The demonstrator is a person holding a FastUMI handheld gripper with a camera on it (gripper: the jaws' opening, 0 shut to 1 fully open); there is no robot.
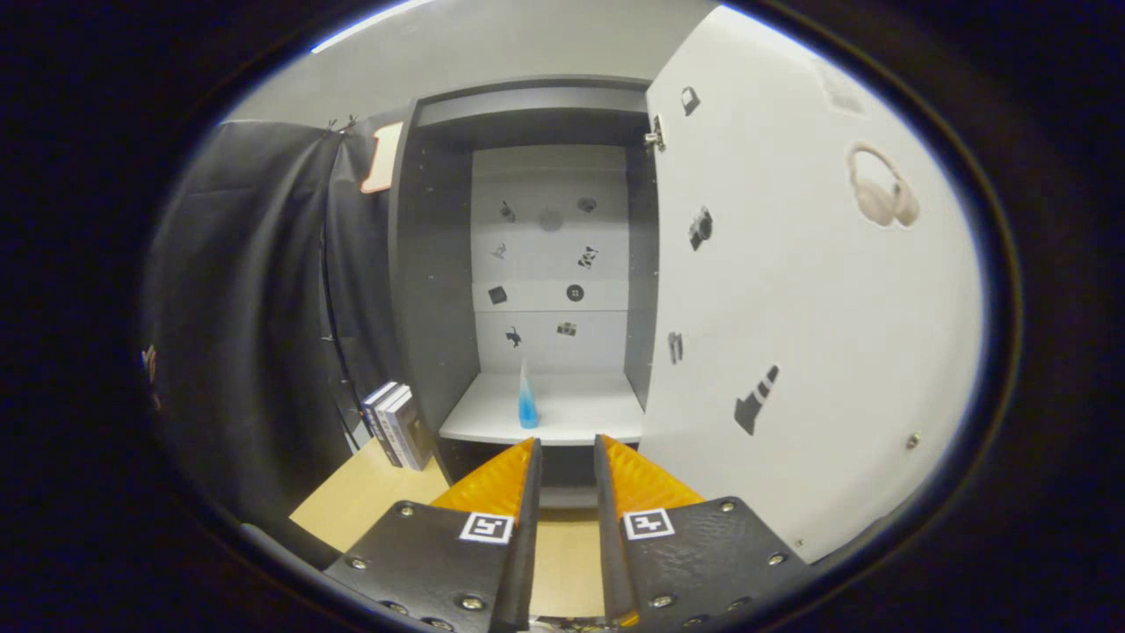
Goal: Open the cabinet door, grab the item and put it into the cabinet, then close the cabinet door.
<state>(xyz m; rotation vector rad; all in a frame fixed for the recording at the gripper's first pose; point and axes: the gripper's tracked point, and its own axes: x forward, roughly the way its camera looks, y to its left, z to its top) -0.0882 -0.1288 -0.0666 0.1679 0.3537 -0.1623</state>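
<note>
Cabinet door swung wide open, filling right side of frame. Blue bottle already standing upright on cabinet shelf, centre of frame, near front edge — so placing looks done. Gripper at bottom centre, fingers apart with narrow gap, holding nothing, bottle beyond them. Books lean beside cabinet, lower left. What's left, I reckon — just push door shut. Door hinged right, so sweep from right side.
</note>
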